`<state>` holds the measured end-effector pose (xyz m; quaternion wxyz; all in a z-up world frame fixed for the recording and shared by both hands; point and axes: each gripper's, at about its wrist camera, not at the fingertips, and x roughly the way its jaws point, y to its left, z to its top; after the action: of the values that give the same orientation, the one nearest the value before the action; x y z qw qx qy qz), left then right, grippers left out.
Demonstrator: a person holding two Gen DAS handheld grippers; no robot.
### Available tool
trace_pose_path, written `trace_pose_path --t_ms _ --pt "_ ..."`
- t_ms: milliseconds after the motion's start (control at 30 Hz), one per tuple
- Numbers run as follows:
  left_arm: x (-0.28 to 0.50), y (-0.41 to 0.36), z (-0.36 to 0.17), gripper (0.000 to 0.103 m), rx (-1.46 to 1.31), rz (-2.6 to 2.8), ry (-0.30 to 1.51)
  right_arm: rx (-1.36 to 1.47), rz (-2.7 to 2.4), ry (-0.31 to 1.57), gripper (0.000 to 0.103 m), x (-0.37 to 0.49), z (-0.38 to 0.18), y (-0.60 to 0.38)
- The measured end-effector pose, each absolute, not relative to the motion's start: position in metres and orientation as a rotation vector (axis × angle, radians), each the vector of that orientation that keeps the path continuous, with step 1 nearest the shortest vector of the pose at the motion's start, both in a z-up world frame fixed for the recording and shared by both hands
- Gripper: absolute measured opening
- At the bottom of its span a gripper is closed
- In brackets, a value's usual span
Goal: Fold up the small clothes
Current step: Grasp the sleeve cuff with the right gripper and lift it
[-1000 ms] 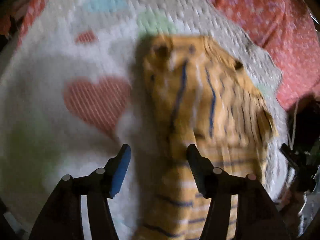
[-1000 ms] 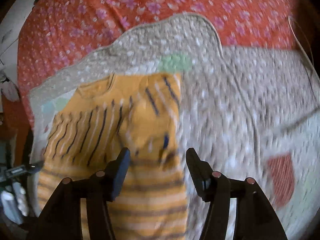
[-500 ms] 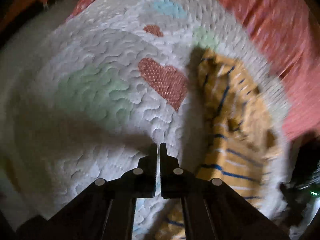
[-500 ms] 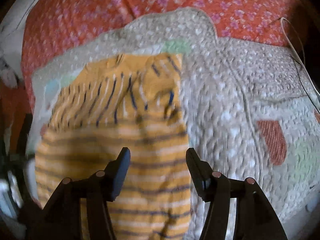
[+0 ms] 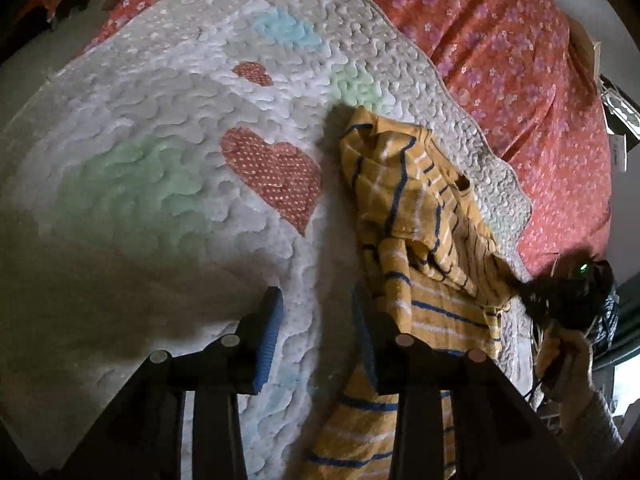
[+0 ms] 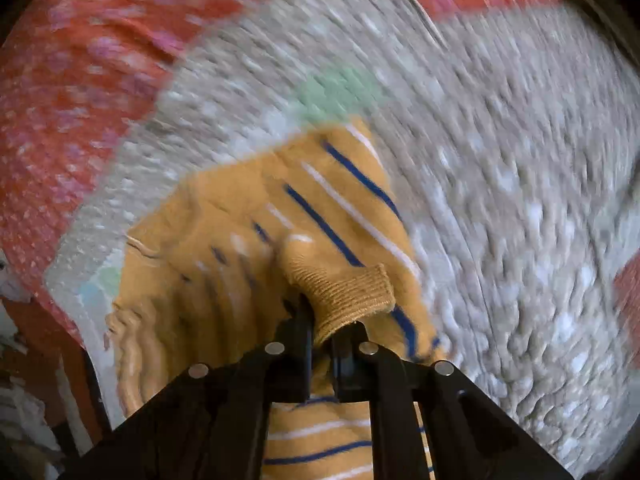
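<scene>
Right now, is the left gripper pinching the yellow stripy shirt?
No, the left gripper is opening over the quilt with nothing between its pads; the yellow stripy shirt lies beside it.

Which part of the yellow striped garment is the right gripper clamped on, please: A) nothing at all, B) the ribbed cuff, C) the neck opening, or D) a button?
B: in the right wrist view the right gripper is shut on the ribbed cuff of the garment, which bunches up between the jaws.
</scene>
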<state>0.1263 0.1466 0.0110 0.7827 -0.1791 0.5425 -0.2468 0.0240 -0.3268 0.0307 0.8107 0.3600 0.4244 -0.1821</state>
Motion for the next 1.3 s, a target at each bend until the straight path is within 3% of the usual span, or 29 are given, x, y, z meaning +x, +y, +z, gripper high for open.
trace_pose_path --t_ms 133,200,267,333,367,467,600,767,833,933,1067,1133,1167,1200,1300 --pt "0.129 0.148 0.006 0.035 -0.423 -0.551 1.183 0.647 -0.325 0.748 0.007 0.008 0.08 -0.309" --pt "0.13 0.15 0.003 0.035 -0.444 -0.557 1.194 0.657 -0.36 0.764 0.009 -0.003 0.067 -0.311" --pt "0.13 0.152 0.001 0.035 -0.458 -0.558 1.2 0.677 -0.434 0.896 0.011 -0.009 0.028 -0.323" --pt "0.13 0.152 0.001 0.036 -0.46 -0.56 1.201 0.732 -0.57 1.003 0.019 -0.024 -0.005 -0.337" --pt "0.129 0.153 0.001 0.037 -0.462 -0.561 1.2 0.78 -0.59 0.98 0.029 -0.034 -0.008 -0.341" --pt "0.128 0.157 0.0 0.037 -0.476 -0.556 1.201 0.801 -0.64 0.9 0.032 -0.048 0.009 -0.33" --pt "0.13 0.158 -0.001 0.038 -0.505 -0.545 1.207 0.636 -0.503 0.878 0.033 -0.005 0.055 -0.282" --pt "0.13 0.161 0.0 0.038 -0.511 -0.538 1.204 0.505 -0.153 0.955 0.034 0.072 0.071 -0.179" --pt "0.133 0.167 -0.001 0.038 -0.54 -0.531 1.208 0.412 -0.017 0.992 0.037 0.107 0.07 -0.122" --pt "0.136 0.174 -0.002 0.038 -0.576 -0.528 1.213 0.228 0.065 1.037 0.054 0.15 0.06 -0.052" --pt "0.14 0.179 -0.003 0.039 -0.609 -0.528 1.219 -0.001 0.003 1.136 0.06 0.192 0.021 -0.005" --pt "0.141 0.183 -0.003 0.039 -0.632 -0.529 1.223 -0.217 -0.109 1.219 0.056 0.208 -0.01 0.008" --pt "0.141 0.184 -0.003 0.04 -0.644 -0.529 1.224 -0.275 -0.147 1.25 0.02 0.211 -0.022 0.011" --pt "0.141 0.187 -0.003 0.04 -0.658 -0.53 1.225 -0.246 -0.159 1.247 0.01 0.211 -0.024 0.009" --pt "0.143 0.193 -0.004 0.04 -0.69 -0.524 1.225 -0.086 -0.115 1.202 0.008 0.214 -0.011 0.004"
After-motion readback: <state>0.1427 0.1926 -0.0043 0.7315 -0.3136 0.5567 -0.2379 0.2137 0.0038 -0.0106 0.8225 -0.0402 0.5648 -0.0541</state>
